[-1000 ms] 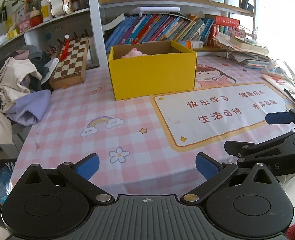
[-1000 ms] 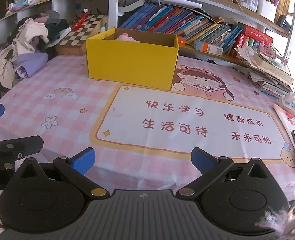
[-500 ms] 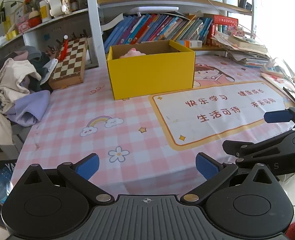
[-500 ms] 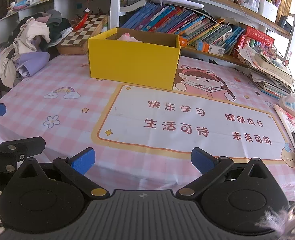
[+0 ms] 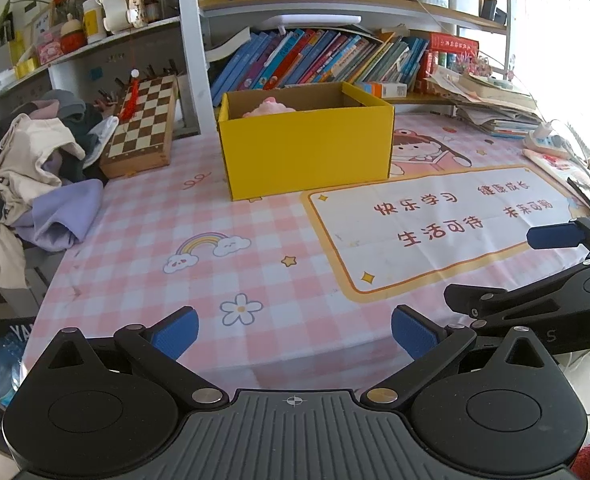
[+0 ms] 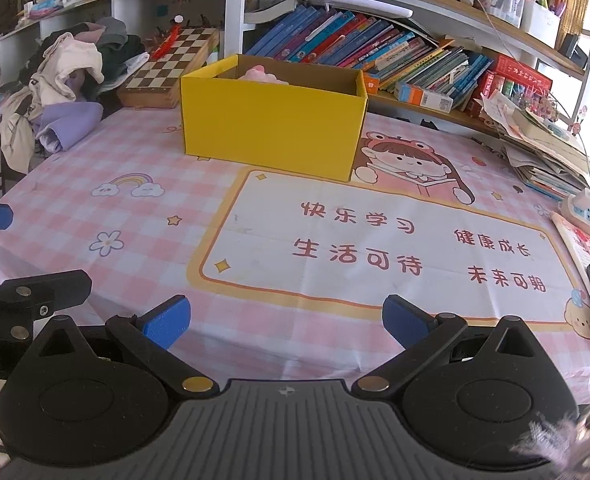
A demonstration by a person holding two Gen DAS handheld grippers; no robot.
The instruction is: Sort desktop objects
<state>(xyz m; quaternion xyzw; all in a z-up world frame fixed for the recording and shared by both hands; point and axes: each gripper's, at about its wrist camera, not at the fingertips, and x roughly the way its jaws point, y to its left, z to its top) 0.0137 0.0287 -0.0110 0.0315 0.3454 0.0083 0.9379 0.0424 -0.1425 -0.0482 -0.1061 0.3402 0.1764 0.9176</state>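
A yellow cardboard box stands open on the pink checked tablecloth at the far middle; it also shows in the right wrist view. A pink soft toy lies inside it, mostly hidden by the box wall. My left gripper is open and empty above the table's near edge. My right gripper is open and empty, also near the front edge. The right gripper's side shows at the right of the left wrist view.
A chessboard box leans at the back left beside a pile of clothes. A shelf of books runs behind the box. Stacked papers and a power strip lie at the right.
Both grippers have shifted very slightly; the view has moved a little nearer the table. Both stay open and empty.
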